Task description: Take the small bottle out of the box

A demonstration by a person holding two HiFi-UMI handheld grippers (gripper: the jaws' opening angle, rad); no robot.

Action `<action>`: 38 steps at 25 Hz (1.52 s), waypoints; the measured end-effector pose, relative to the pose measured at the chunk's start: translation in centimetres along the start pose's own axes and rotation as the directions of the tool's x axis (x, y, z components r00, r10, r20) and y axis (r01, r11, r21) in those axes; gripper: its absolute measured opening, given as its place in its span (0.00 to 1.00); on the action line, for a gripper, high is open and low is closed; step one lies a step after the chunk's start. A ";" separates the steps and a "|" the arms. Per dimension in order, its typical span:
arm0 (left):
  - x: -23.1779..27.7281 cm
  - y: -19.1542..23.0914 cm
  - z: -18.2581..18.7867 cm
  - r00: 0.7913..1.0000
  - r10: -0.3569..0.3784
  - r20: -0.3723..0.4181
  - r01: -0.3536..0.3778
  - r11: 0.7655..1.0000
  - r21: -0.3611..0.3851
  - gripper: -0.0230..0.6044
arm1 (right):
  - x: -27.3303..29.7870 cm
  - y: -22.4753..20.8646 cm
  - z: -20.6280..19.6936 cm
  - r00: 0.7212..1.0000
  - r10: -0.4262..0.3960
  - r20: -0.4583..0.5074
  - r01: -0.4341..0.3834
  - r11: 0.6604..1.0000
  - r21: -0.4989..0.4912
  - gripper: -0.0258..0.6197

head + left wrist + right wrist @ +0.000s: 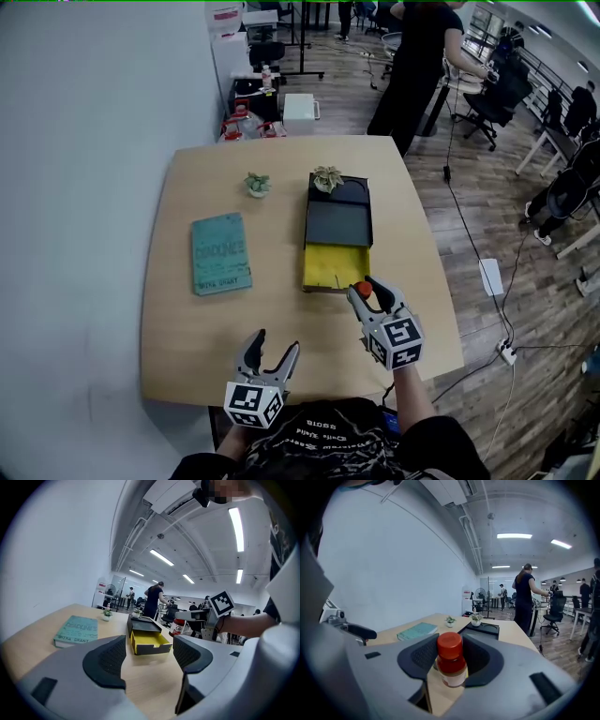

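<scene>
My right gripper (369, 292) is shut on the small bottle (362, 288), a clear bottle with a red cap (450, 645), held upright between the pads just past the near right corner of the box. The box (337, 236) is black with its yellow drawer (336, 266) pulled out toward me. From the left gripper view the bottle (176, 626) hangs to the right of the yellow drawer (148, 642). My left gripper (269, 355) is open and holds nothing, low over the table's near edge.
A teal book (221, 253) lies left of the box. A small potted plant (257, 184) stands behind it, and another plant (327, 178) sits on the box's far end. A person (417, 56) stands past the table's far right corner.
</scene>
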State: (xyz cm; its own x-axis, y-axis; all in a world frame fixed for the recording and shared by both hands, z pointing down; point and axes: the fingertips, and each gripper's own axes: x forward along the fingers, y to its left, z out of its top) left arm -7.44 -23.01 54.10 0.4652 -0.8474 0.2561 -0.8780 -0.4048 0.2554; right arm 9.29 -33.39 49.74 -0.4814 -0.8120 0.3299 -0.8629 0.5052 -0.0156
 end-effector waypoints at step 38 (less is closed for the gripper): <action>-0.7 -2.3 -0.4 0.998 -0.061 0.005 0.060 0.995 0.074 0.05 | -7.9 5.9 -6.4 0.998 -0.041 0.057 0.038 0.997 0.060 0.29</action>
State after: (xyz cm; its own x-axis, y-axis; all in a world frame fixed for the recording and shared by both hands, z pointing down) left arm -5.68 -21.32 53.64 0.5171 -0.8228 0.2358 -0.8544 -0.4793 0.2008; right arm 9.01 -22.10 53.04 -0.4535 -0.8475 0.2758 -0.8881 0.4557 -0.0599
